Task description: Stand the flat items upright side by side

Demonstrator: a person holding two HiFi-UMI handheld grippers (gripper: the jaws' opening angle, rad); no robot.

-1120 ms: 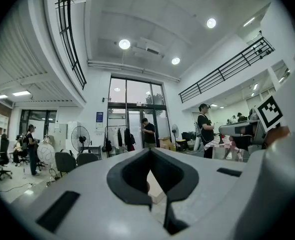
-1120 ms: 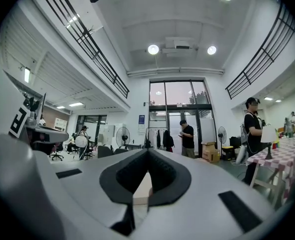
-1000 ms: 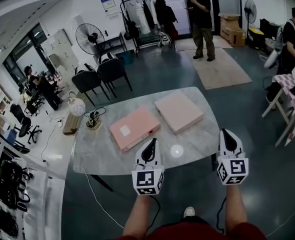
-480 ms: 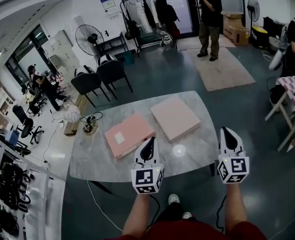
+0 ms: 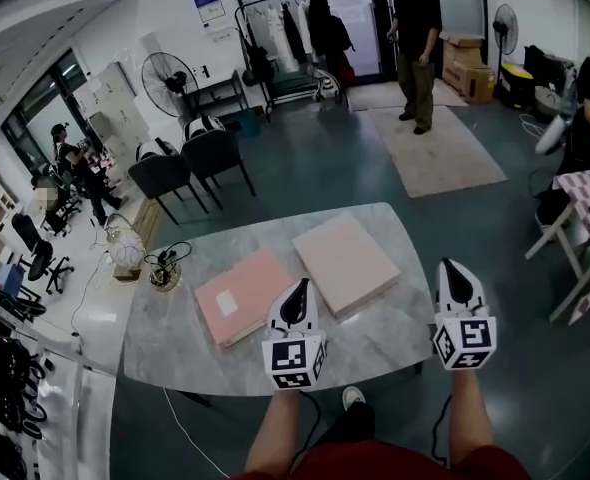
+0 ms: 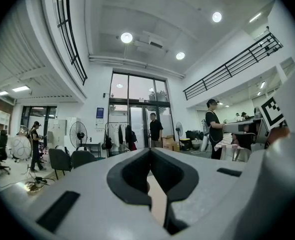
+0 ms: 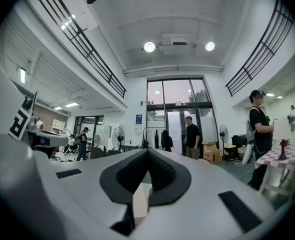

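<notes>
**A:** What's closest to the person?

**B:** The left gripper [image 5: 298,293], jaws closed on nothing, its tip over the near part of the grey marble-patterned table [image 5: 380,340]. The right gripper [image 5: 454,273] is likewise closed and empty. In the head view it sits just off the table's right edge.

**A:** And the flat items?

**B:** Just past the left gripper's tip lies a salmon-pink flat case with a white label [image 5: 243,298], face down on the table. Close to its right is a paler pink flat rectangular box [image 5: 347,261], also lying flat. I cannot tell whether their corners touch.

**A:** So how far along is the job?

**B:** I'd say it hasn't begun. Neither item is upright and neither is gripped. Both have yet to be tipped onto an edge and set side by side.

**A:** Anything beyond?

**B:** Dark chairs [image 5: 190,173] stand past the far edge, with a standing fan [image 5: 165,73] behind them.
</notes>
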